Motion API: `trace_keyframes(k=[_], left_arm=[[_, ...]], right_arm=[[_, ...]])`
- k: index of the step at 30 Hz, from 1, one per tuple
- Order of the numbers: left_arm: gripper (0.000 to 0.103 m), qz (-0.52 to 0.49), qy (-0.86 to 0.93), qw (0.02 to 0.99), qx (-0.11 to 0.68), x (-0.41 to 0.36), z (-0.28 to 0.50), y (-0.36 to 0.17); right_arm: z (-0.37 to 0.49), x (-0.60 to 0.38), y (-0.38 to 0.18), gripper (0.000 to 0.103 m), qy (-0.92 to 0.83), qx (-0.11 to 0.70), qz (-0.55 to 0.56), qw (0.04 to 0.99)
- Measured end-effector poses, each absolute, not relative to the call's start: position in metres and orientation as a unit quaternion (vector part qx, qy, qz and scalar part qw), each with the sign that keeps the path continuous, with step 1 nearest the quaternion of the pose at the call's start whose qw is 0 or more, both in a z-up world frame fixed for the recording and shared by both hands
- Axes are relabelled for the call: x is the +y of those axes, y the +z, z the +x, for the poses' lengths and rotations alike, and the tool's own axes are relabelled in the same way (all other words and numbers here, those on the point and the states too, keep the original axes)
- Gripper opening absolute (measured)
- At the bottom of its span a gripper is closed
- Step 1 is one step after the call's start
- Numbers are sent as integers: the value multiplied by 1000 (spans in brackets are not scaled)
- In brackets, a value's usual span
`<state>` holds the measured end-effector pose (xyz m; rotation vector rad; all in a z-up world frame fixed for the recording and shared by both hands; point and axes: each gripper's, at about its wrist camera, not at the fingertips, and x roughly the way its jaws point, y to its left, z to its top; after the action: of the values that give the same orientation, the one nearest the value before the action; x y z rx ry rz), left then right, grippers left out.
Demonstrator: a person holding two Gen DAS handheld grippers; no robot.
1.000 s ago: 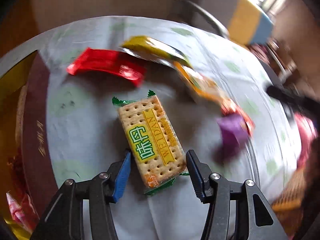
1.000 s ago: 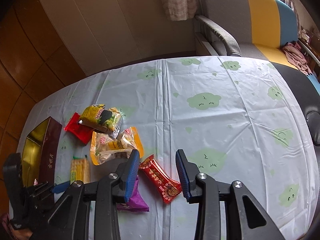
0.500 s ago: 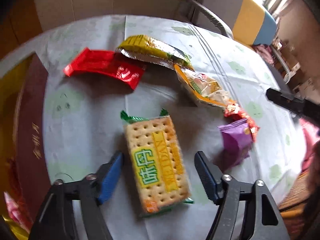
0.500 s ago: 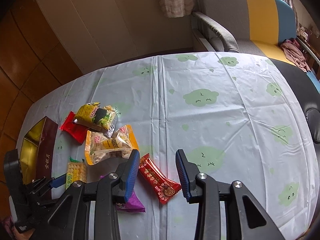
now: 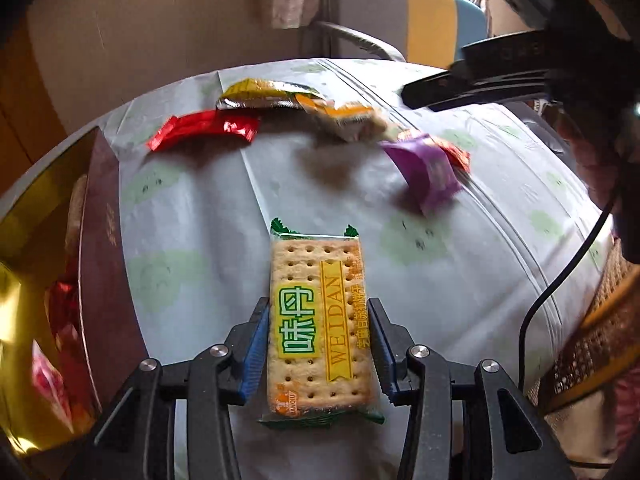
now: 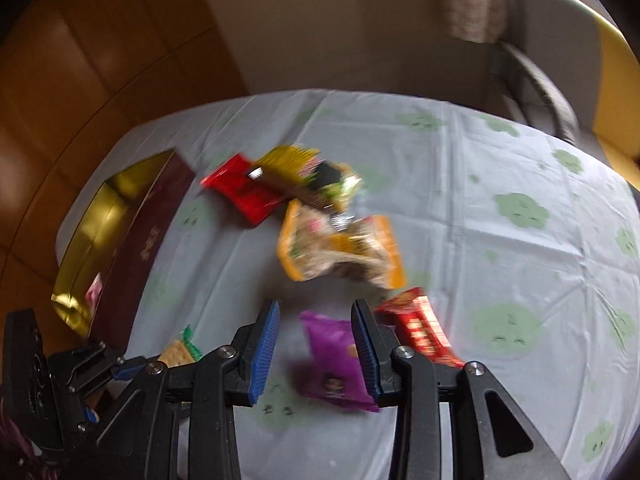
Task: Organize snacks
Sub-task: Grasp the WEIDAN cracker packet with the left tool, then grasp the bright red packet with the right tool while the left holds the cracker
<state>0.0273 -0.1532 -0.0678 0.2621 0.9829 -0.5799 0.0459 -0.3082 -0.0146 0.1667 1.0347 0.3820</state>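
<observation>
My left gripper is shut on a cracker packet with green ends, its pads pressed on both long sides, low over the tablecloth. My right gripper is open above a purple packet, which lies between the fingers, nearer the right one. A dark red box with a gold inside stands at the left and holds some wrapped snacks; it also shows in the right wrist view. The left gripper's body and a corner of the cracker packet show at the lower left of the right wrist view.
On the tablecloth lie a red packet, a yellow packet, an orange packet and a red patterned bar. A sofa stands behind the table. A black cable hangs at the right.
My left gripper has closed on the cracker packet. My right gripper has swung left and down over the purple packet, and its view is blurred.
</observation>
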Motion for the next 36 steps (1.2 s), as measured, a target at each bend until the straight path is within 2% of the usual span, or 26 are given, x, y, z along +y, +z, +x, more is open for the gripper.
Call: trace_keyframes(k=[6, 12, 16, 24, 27, 28, 29, 36], left_arm=[[47, 118, -300, 841, 434, -138, 10, -74], [47, 93, -318, 843, 423, -129, 9, -76], [47, 91, -328, 843, 416, -126, 9, -77], [47, 78, -347, 838, 414, -122, 13, -79], [47, 75, -349, 838, 413, -122, 13, -80], [47, 76, -349, 838, 412, -122, 13, -80], [47, 76, -350, 838, 412, -122, 13, -80], [47, 75, -343, 841, 411, -123, 11, -80]], right_arm=[[79, -254, -1, 38, 249, 491, 44, 834], [146, -185, 10, 52, 284, 497, -48, 819], [188, -151, -1, 62, 275, 514, -106, 806], [222, -124, -44, 65, 247, 551, -205, 770], [223, -132, -50, 62, 241, 560, -179, 772], [222, -135, -49, 47, 243, 559, -169, 774], [218, -137, -47, 40, 243, 555, -163, 779], [175, -145, -19, 39, 274, 521, -127, 798]])
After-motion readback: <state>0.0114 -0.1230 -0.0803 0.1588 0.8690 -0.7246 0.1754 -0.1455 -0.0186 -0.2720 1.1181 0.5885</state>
